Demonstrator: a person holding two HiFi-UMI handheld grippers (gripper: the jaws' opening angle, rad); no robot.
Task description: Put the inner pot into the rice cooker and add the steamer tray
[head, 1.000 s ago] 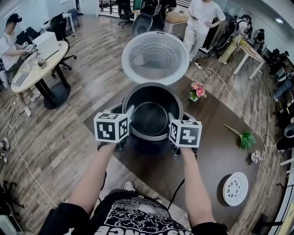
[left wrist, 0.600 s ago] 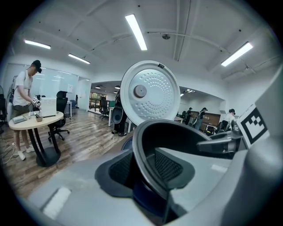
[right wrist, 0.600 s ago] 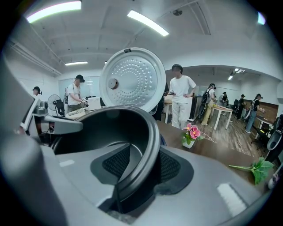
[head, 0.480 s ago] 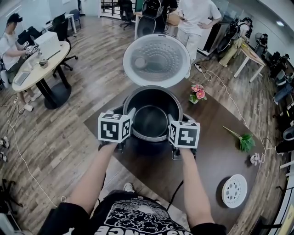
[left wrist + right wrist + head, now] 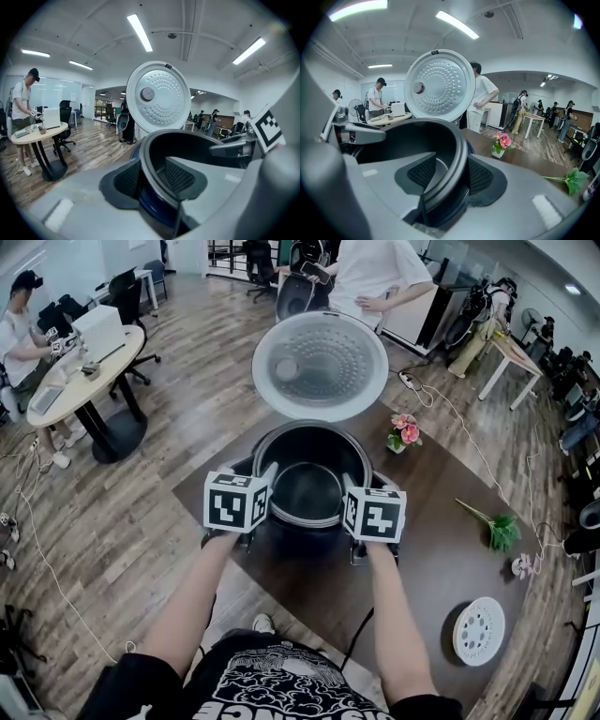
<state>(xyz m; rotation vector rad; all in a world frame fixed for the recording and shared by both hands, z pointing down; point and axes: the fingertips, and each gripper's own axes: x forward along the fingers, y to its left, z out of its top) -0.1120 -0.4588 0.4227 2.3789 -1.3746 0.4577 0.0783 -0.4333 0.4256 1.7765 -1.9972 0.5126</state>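
Note:
The dark inner pot (image 5: 307,491) sits inside the rice cooker (image 5: 309,430), whose round lid (image 5: 320,365) stands open behind it. My left gripper (image 5: 269,486) is at the pot's left rim and my right gripper (image 5: 349,486) at its right rim. Both have just been opening. In the left gripper view the rim (image 5: 149,154) runs between the left gripper (image 5: 152,177) pads with a gap. In the right gripper view the rim (image 5: 457,164) likewise passes loosely through the right gripper (image 5: 449,174). The white perforated steamer tray (image 5: 479,625) lies flat at the table's near right.
The cooker stands on a dark brown table (image 5: 427,540). A small vase of pink flowers (image 5: 403,427) stands right of the cooker, and a green sprig (image 5: 497,521) lies further right. A black cord (image 5: 361,629) hangs off the near edge. A person in white (image 5: 370,277) stands beyond the lid.
Both grippers and the pot have stayed almost in place at the cooker. The person in white behind the lid has walked to the left.

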